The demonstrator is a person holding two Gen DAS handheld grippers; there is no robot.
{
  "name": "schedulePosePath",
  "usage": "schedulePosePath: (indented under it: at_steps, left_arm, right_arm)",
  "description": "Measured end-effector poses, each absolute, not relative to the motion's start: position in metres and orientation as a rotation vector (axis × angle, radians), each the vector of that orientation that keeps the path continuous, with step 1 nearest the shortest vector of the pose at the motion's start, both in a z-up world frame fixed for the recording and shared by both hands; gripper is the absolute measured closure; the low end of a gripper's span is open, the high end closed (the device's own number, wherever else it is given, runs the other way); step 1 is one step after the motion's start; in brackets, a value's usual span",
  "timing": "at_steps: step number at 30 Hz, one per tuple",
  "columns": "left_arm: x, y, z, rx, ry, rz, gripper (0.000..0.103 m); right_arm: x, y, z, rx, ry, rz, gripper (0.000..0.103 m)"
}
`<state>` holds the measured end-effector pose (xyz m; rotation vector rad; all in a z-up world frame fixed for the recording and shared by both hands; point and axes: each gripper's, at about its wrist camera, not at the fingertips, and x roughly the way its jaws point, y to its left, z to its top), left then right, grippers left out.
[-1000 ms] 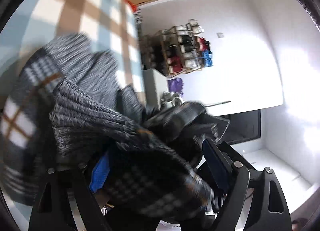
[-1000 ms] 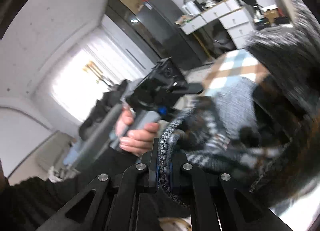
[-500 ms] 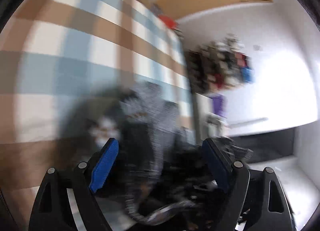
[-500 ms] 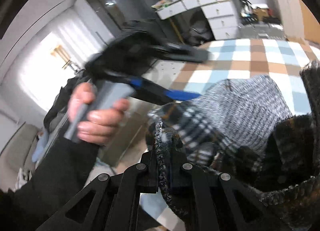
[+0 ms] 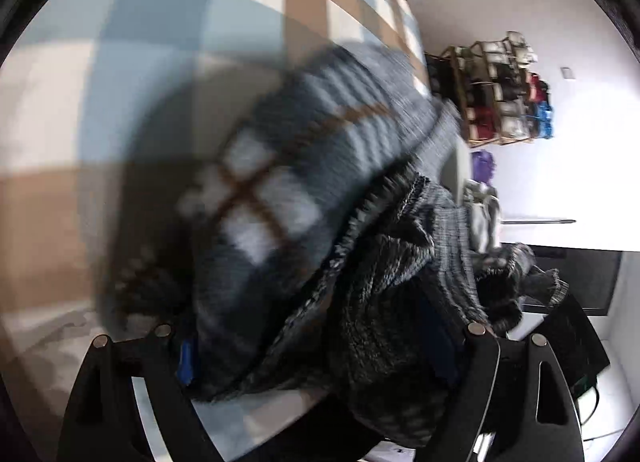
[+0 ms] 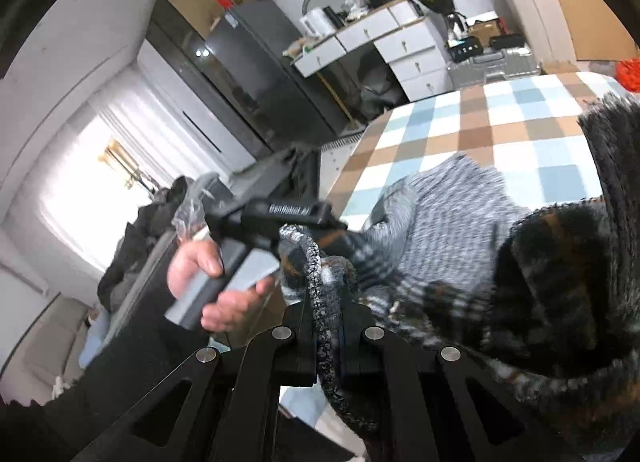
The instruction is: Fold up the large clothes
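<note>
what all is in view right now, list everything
knit garment: one, grey-black plaid with brown lines, bunched on the bed
bed cover: one, blue, brown and white checks
fridge: one, dark, by the far wall
drawer desk: one, white, cluttered top
shoe rack: one, against the white wall
left gripper: fingers wide, garment bulk between
right gripper: shut on the garment's edge
left hand: on the gripper's grey handle

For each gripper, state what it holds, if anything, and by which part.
The right gripper pinches the dark ribbed edge of the grey plaid knitted garment. The left gripper is open with the garment bunched between its fingers, unclamped.
</note>
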<state>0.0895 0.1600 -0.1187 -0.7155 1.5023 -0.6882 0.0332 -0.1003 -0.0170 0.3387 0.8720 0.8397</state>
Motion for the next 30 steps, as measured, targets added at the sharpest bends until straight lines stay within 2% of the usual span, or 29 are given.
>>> schedulePosePath:
  at_steps: [12, 16, 23, 25, 29, 30]
  left_arm:
    - [0.029, 0.087, -0.138, -0.948, 1.466, -0.734, 0.020]
    - [0.028, 0.089, -0.140, -1.056, 1.443, -0.729, 0.020]
    - [0.023, 0.120, -0.121, -0.866, 1.405, -0.702, 0.020]
    - [0.023, 0.129, -0.119, -0.840, 1.392, -0.697, 0.020]
    - [0.028, 0.139, -0.122, -0.831, 1.390, -0.727, 0.020]
    - [0.029, 0.143, -0.125, -0.826, 1.396, -0.732, 0.020]
  right_arm:
    - [0.064, -0.207, 0.008, 0.278, 0.852, 0.649, 0.097]
    - [0.060, -0.256, 0.025, 0.289, 0.808, 0.555, 0.097]
    - [0.016, -0.360, -0.004, 0.248, 0.822, 0.284, 0.097]
    - [0.006, -0.378, -0.017, 0.223, 0.876, 0.254, 0.096]
    - [-0.011, -0.378, -0.008, 0.117, 0.883, 0.197, 0.091]
    - [-0.013, -0.376, -0.002, 0.090, 0.884, 0.210, 0.086]
